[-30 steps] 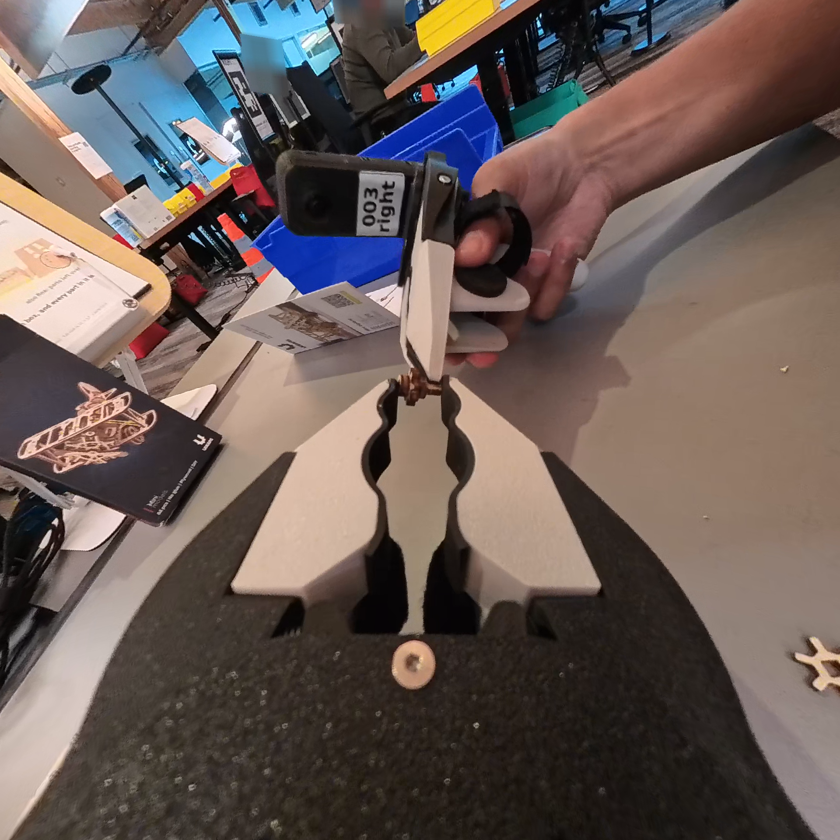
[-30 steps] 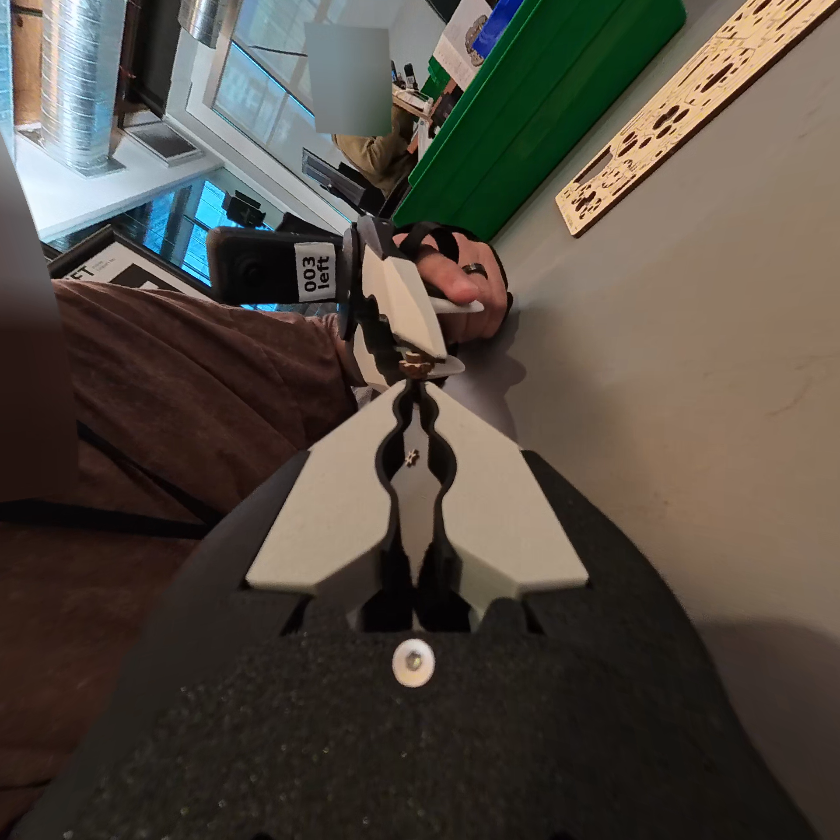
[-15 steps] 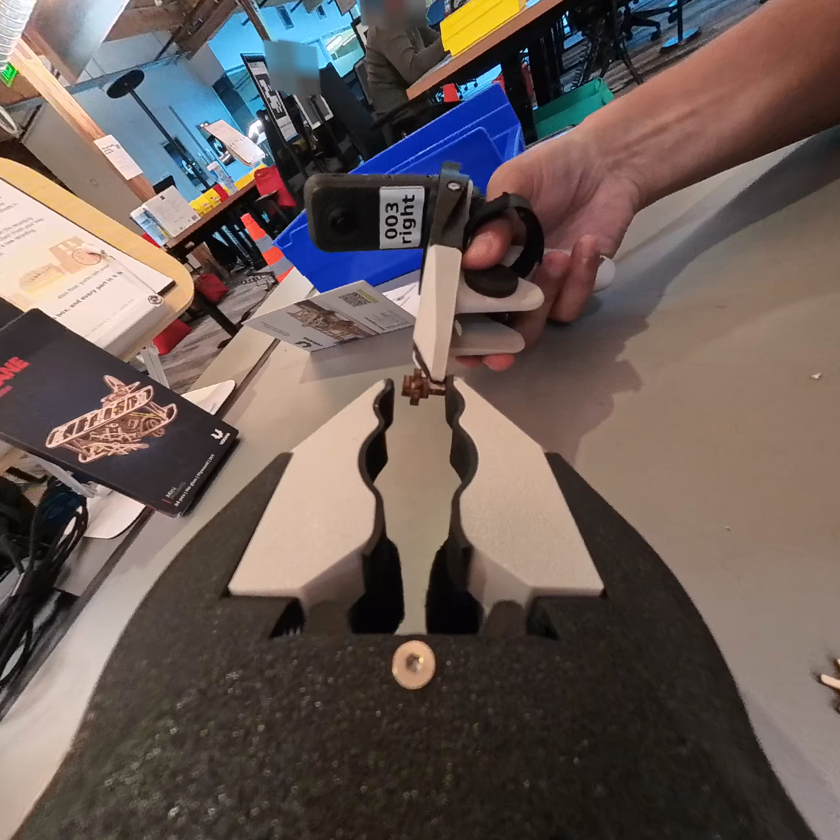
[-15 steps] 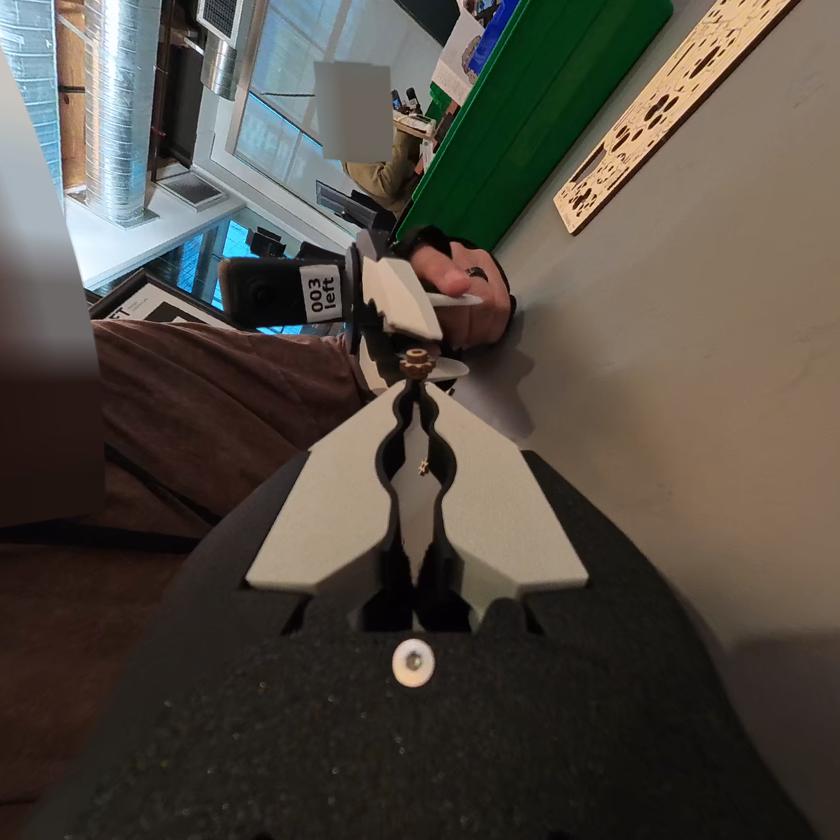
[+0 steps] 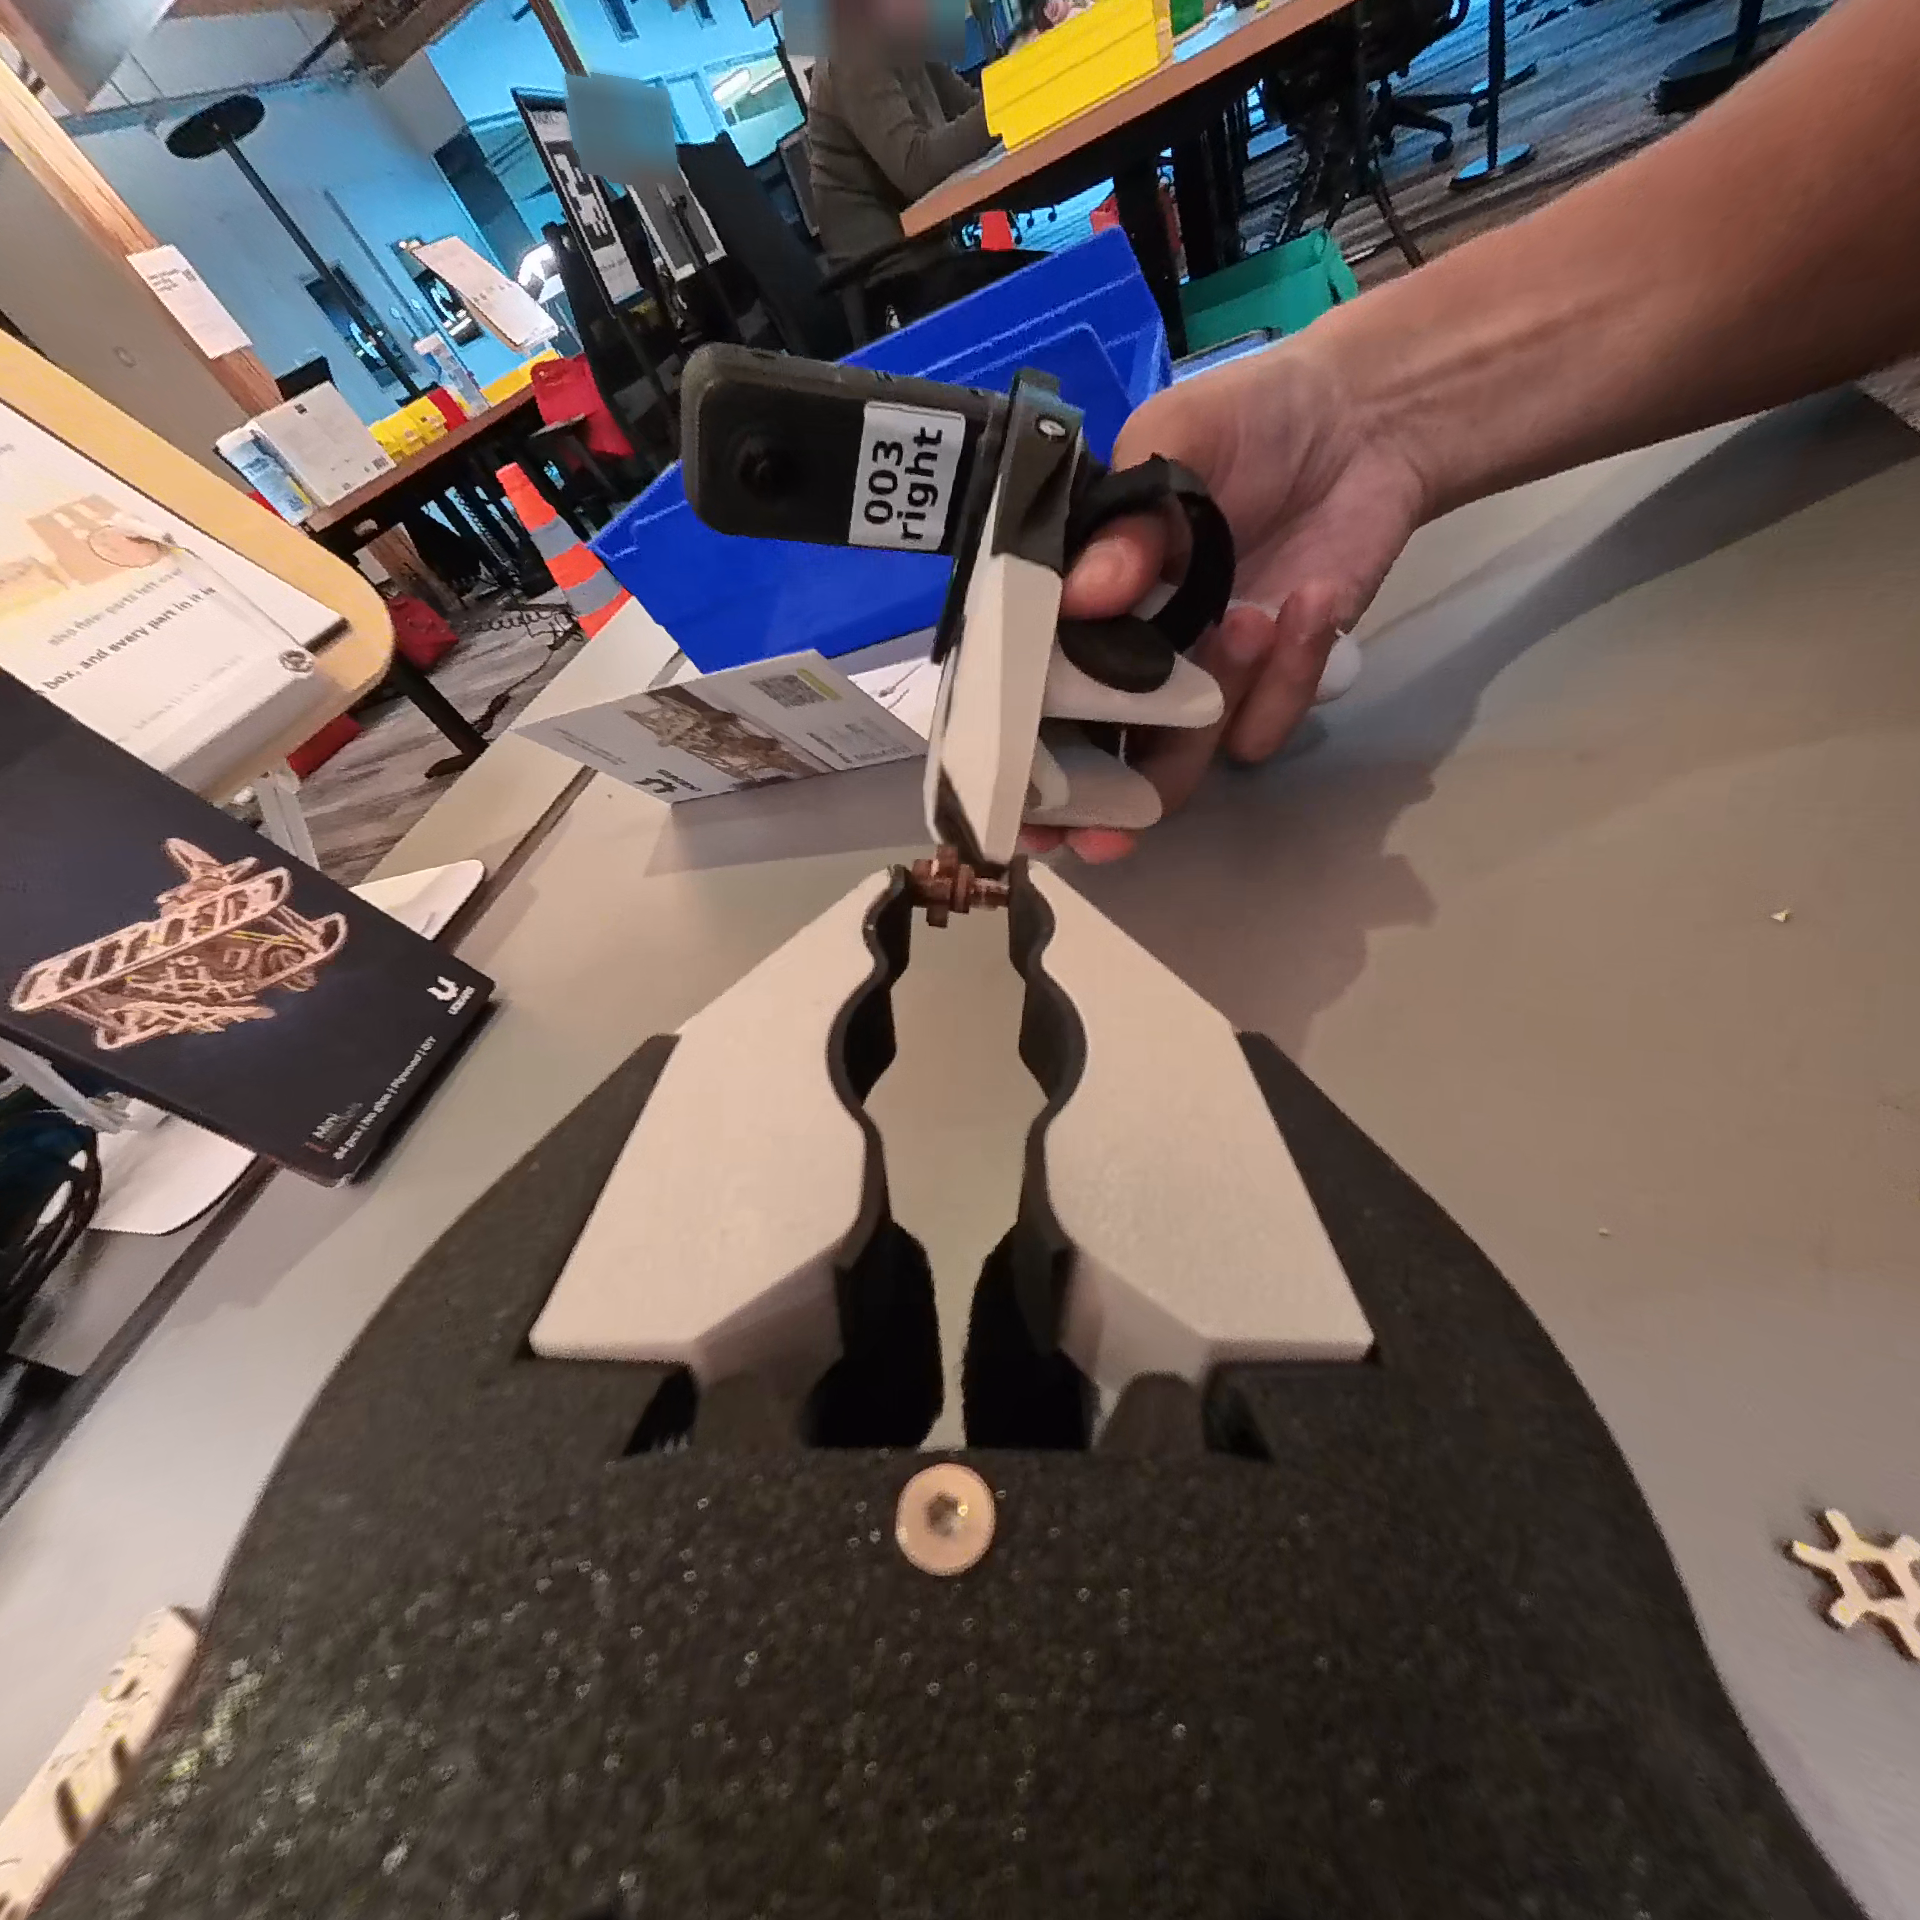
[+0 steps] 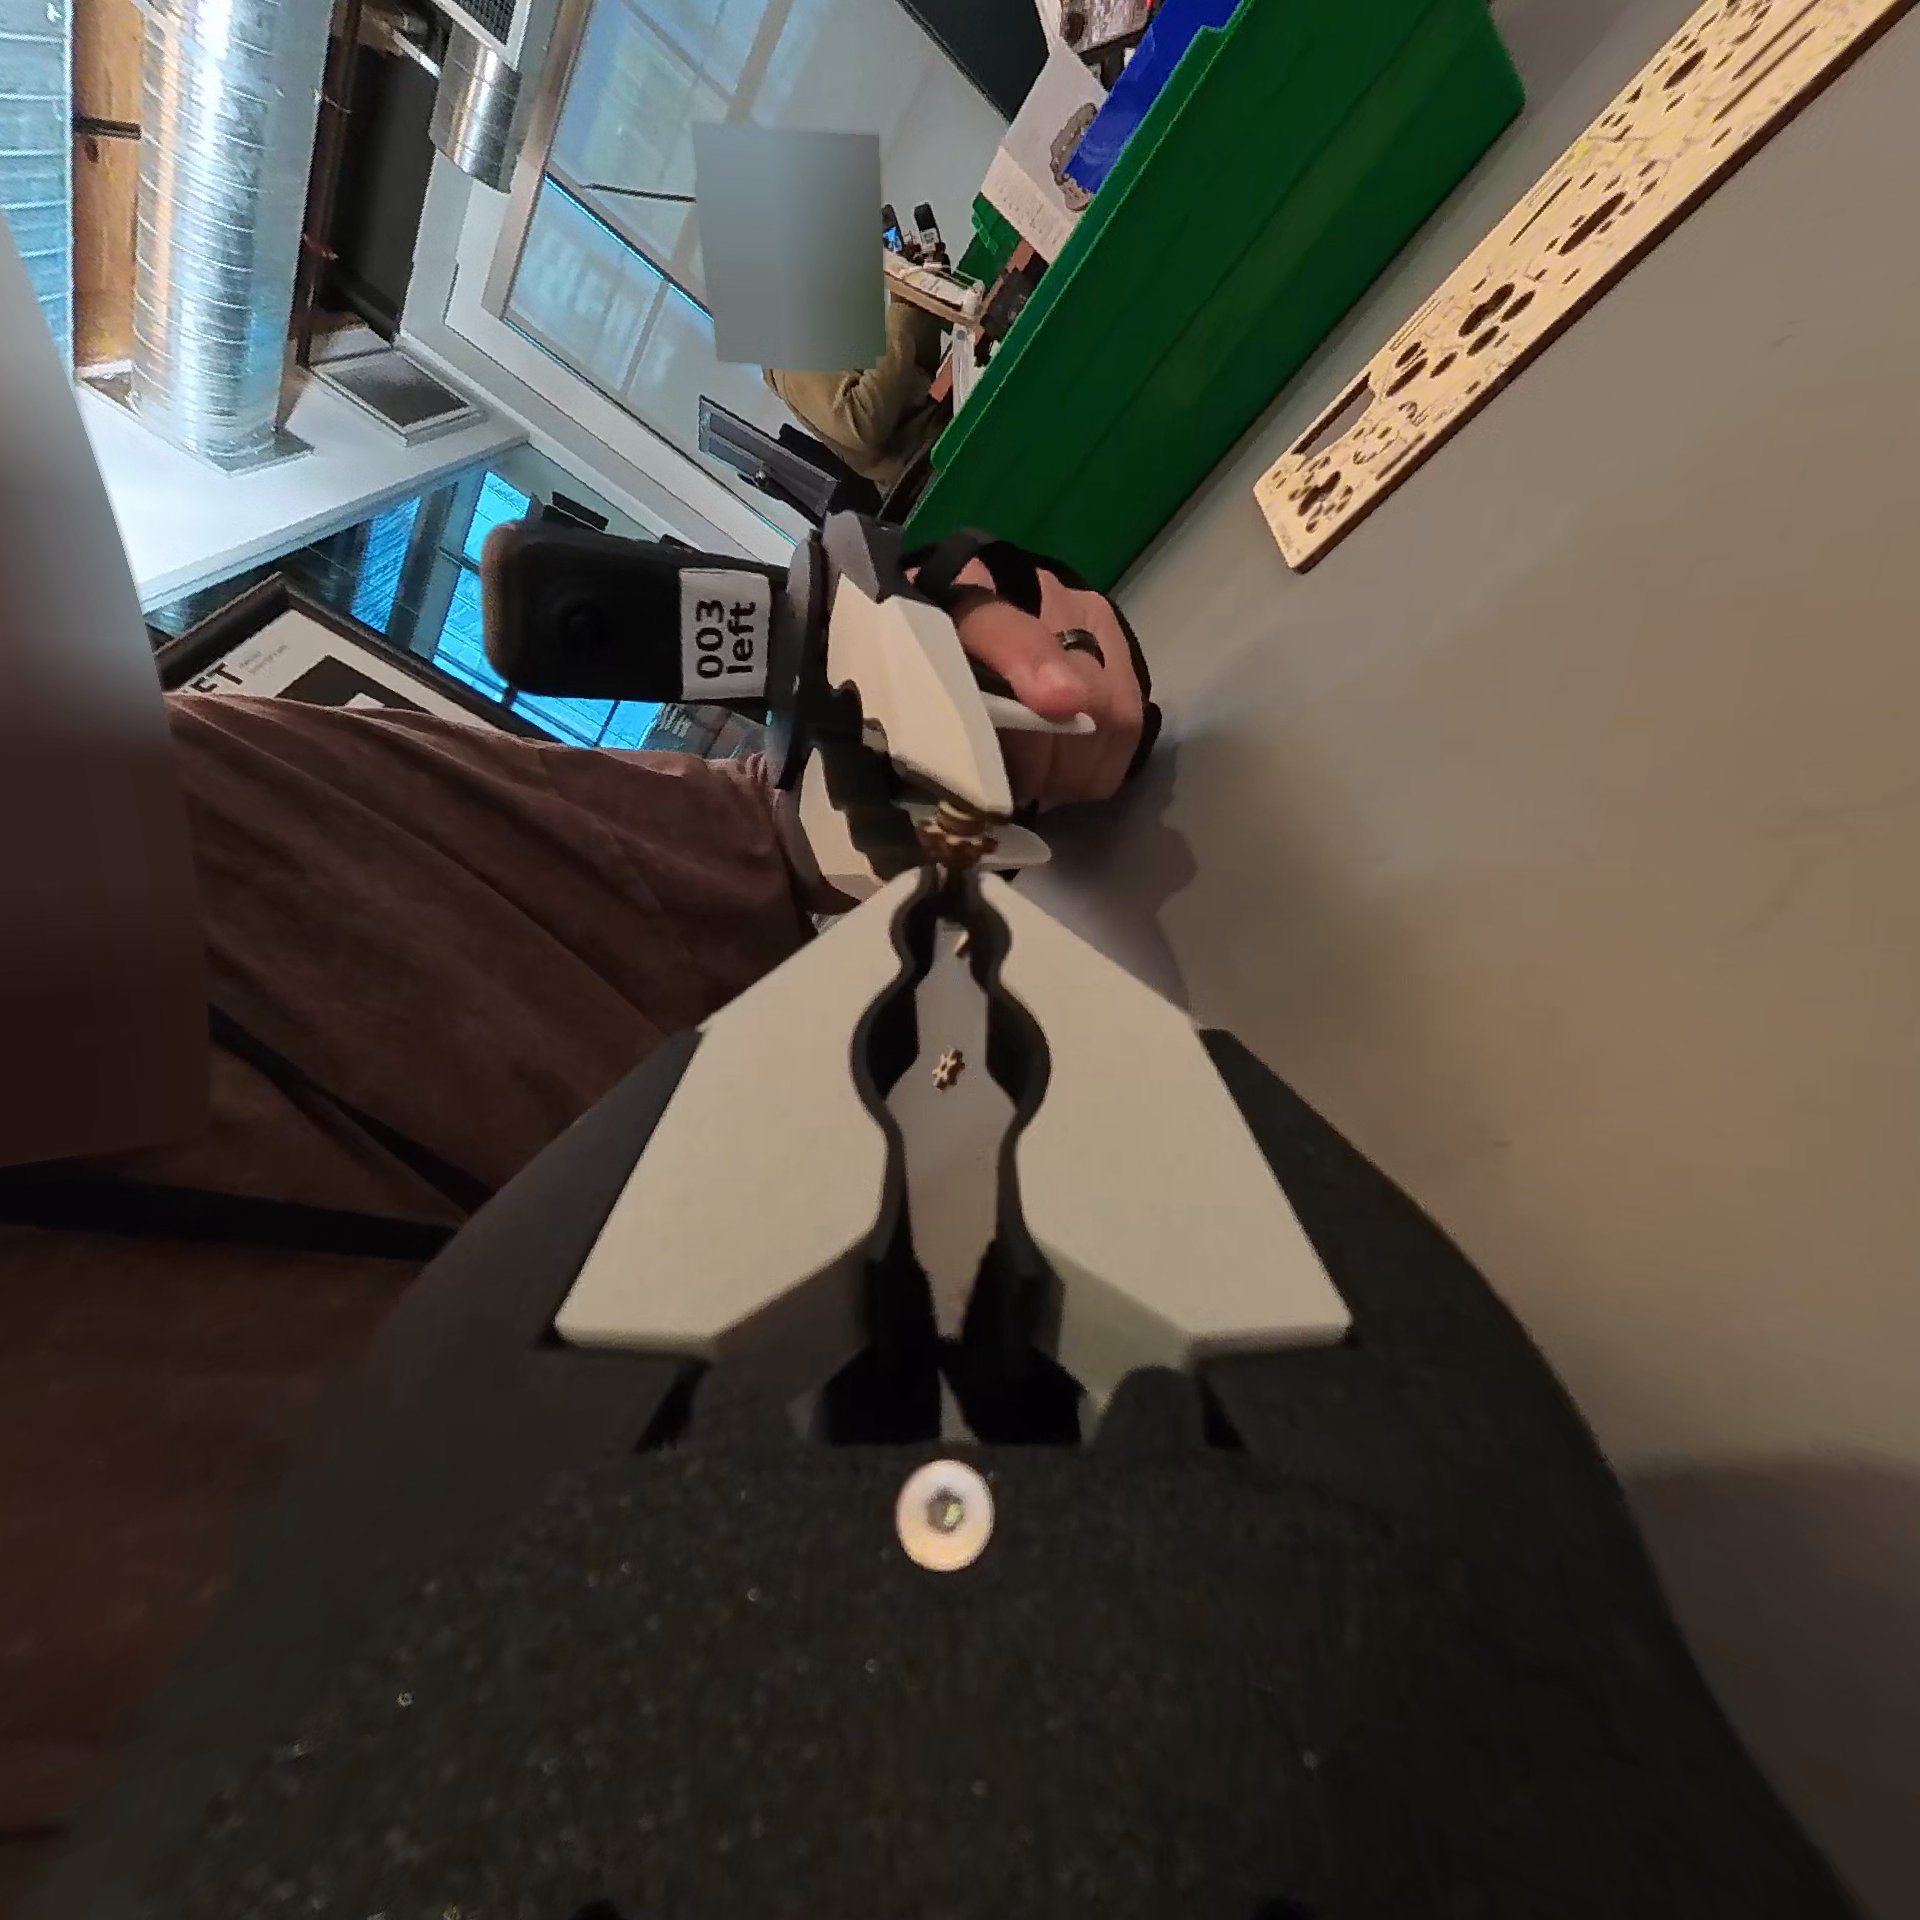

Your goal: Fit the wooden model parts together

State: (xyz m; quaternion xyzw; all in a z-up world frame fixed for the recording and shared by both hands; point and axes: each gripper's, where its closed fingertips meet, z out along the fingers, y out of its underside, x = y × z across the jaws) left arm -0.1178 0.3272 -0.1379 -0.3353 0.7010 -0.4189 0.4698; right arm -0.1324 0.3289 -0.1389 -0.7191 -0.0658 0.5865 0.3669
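A small brown wooden gear assembly (image 5: 954,894) hangs just above the grey table (image 5: 1558,1039), held from two sides. My left gripper (image 5: 958,902) is shut on it, its two tips at the ends of the piece. My right gripper (image 5: 968,844) comes down from above, shut on the same piece. In the right wrist view the assembly (image 6: 954,834) sits just past my right gripper (image 6: 951,894), whose jaws stand nearly closed, and between the fingers of my left gripper (image 6: 951,821).
A loose wooden gear (image 5: 1860,1590) lies at right; another tiny gear (image 6: 945,1070) lies under the right gripper. A black booklet (image 5: 208,987), a leaflet (image 5: 727,727) and a blue bin (image 5: 883,499) stand behind. A green bin (image 6: 1195,312) and a punched plywood sheet (image 6: 1558,270) lie farther off. My left and right fingertips are right by each other.
Both grippers stay shut on the gear assembly. The pair has shifted slightly and the assembly has turned a little, lying more level now.
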